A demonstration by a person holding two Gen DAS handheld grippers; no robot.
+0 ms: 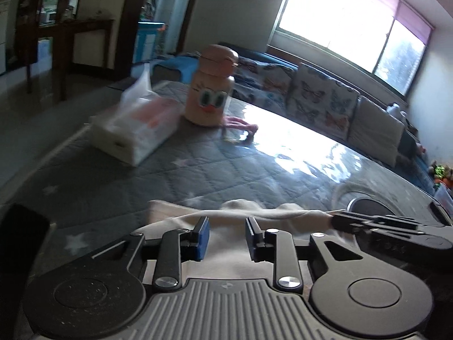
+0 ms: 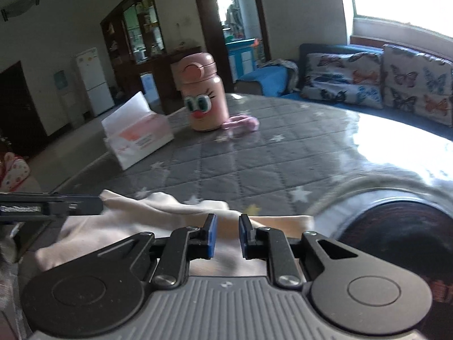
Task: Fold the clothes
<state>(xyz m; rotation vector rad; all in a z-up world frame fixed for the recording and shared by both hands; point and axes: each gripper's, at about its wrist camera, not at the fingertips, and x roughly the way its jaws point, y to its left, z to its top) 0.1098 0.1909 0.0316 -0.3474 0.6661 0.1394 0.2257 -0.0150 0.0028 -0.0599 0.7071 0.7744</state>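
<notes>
- Left wrist view is showing the left claw (image 1: pixel 227 236) with its blue pads standing apart, holding nothing, and the cream garment (image 1: pixel 235 221) lying just under and in front of them.
- Right wrist view is showing the right claw (image 2: pixel 228 233) also parted, hovering over the near edge of the same garment on the grey quilted surface (image 2: pixel 254 155).
- The garment is lying rumpled at the near side of the surface, with a wavy far edge; the pink bottle (image 2: pixel 202 96) and the tissue box (image 2: pixel 137 136) are standing well apart from it, at the far side.
- I am judging that the step in hand is taking hold of the near edge with both claws.
- To do it well, each claw should be going low so one pad slides under the cloth, and should be catching only the top layer near a corner.
- Both claws should be closing at the same height, so that the fold is coming out straight.
- Lifting slowly is advisable, because the cloth looks soft and may slip out.
</notes>
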